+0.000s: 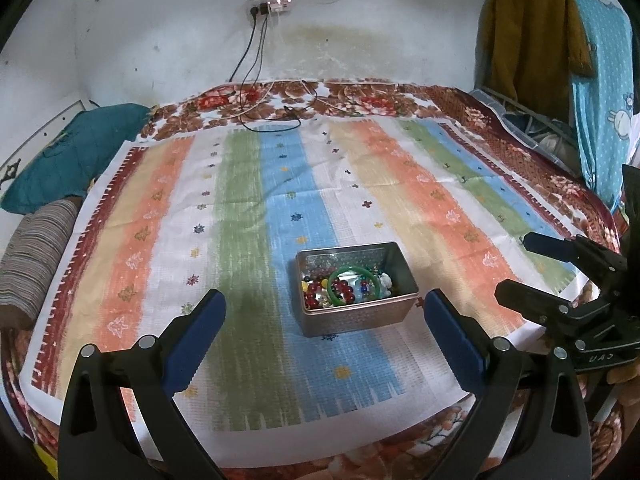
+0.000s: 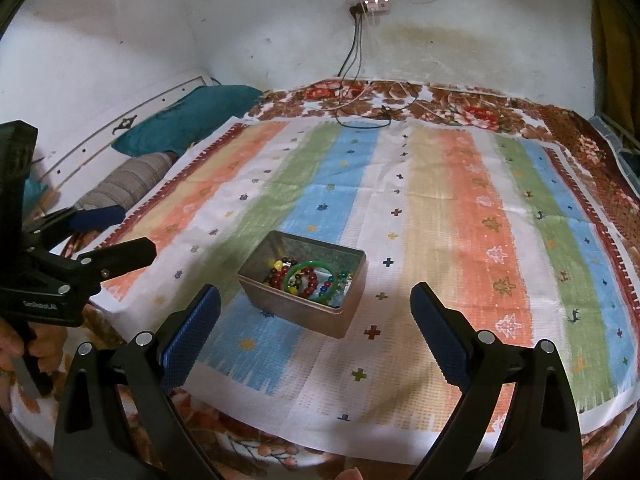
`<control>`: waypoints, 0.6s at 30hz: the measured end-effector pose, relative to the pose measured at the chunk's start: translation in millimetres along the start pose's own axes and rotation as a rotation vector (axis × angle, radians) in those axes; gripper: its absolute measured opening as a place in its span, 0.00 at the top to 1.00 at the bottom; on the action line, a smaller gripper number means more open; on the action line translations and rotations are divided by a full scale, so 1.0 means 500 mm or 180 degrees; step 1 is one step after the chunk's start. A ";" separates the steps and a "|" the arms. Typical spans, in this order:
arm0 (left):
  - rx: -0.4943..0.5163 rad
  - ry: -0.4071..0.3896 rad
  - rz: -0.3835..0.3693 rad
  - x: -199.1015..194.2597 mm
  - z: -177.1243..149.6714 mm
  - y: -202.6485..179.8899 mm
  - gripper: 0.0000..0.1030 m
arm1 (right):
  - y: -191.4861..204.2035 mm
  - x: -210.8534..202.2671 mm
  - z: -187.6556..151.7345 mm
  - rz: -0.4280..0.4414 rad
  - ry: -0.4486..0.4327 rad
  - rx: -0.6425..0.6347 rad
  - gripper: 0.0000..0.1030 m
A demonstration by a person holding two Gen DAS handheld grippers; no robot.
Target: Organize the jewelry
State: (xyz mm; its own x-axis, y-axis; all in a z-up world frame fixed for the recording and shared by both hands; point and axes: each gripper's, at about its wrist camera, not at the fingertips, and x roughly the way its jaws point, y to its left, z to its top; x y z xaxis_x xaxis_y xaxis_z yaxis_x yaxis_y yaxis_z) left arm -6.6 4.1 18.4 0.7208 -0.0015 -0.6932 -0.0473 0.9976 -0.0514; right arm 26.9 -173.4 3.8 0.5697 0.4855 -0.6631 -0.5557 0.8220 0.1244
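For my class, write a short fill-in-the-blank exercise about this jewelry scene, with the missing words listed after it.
1. The jewelry lies inside a metal ____ on the striped cloth.
2. The bangle on top of the beads is ____ in colour.
3. Both the left gripper and the right gripper are ____ and hold nothing.

Missing words: box; green; open

One tin (image 1: 356,312), two hand-held grippers (image 1: 324,336)

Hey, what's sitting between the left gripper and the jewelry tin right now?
Nothing: in the left wrist view only bare striped cloth lies between the open left hand-held gripper and the tin.
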 end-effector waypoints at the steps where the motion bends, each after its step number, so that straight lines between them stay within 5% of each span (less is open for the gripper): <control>1: 0.0001 0.0000 -0.0010 0.000 0.000 0.000 0.06 | -0.001 0.000 0.000 0.0007 0.0003 -0.0001 0.06; 18: 0.0113 -0.0001 -0.0083 0.001 -0.007 -0.009 0.06 | 0.003 0.001 0.005 0.0054 0.0006 0.0003 0.06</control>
State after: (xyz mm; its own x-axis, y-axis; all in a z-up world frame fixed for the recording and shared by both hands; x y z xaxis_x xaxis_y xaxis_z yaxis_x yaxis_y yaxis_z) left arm -8.6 -0.5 15.7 0.7217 -0.0275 -0.6916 -0.0039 0.9990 -0.0439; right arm 27.9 -171.2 5.2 0.5591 0.4988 -0.6623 -0.5647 0.8140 0.1363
